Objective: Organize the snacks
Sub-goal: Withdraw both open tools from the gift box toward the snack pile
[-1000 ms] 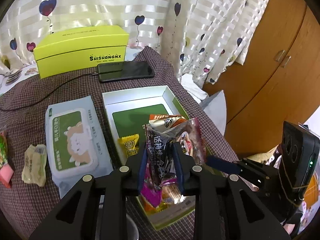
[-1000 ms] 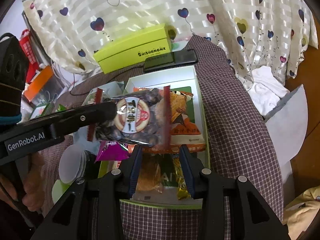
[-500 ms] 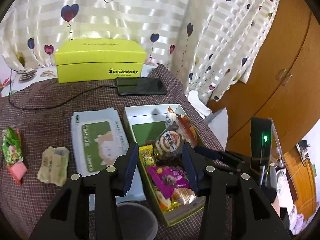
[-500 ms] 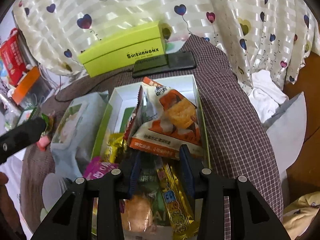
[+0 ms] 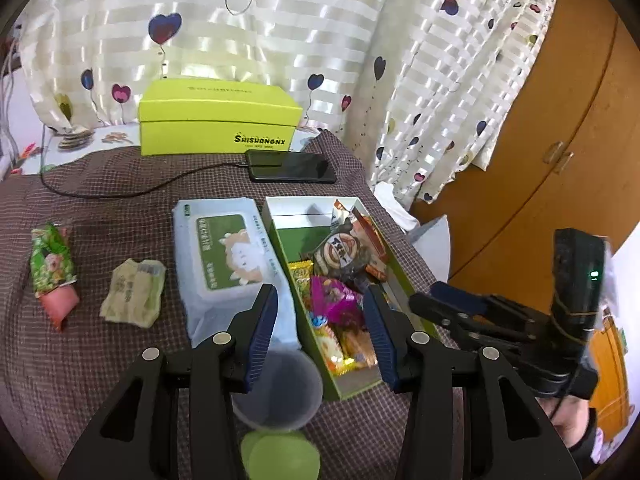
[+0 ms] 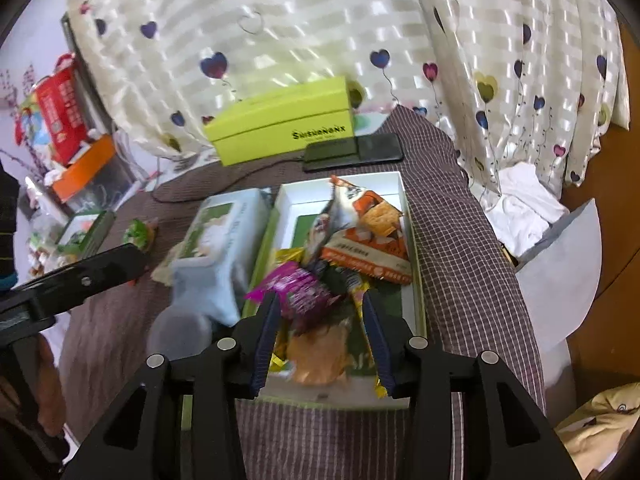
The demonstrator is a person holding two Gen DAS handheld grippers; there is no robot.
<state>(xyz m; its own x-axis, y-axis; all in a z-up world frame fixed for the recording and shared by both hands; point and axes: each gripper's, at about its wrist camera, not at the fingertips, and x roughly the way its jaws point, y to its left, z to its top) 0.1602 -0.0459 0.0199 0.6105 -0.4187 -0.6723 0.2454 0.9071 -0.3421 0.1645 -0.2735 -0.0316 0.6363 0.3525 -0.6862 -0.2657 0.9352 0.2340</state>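
Along the right edge of the checked tablecloth (image 5: pixel 120 360), the open snack box (image 5: pixel 404 280) holds most packets, the dark round-label packet (image 5: pixel 340 254) leaning on the orange cracker bag (image 6: pixel 372 240). Left gripper (image 5: pixel 320 328) and right gripper (image 6: pixel 318 328) both hover above it, jaws apart and empty. Two snacks remain near the left edge: the green-and-pink packet (image 5: pixel 52 270) and the pale wrapped snack (image 5: pixel 134 294). Judged next: the left gripper fetches these, approaching low and pinching mid-packet, avoiding the wipes pack (image 5: pixel 228 260) and plastic cup (image 5: pixel 276 390).
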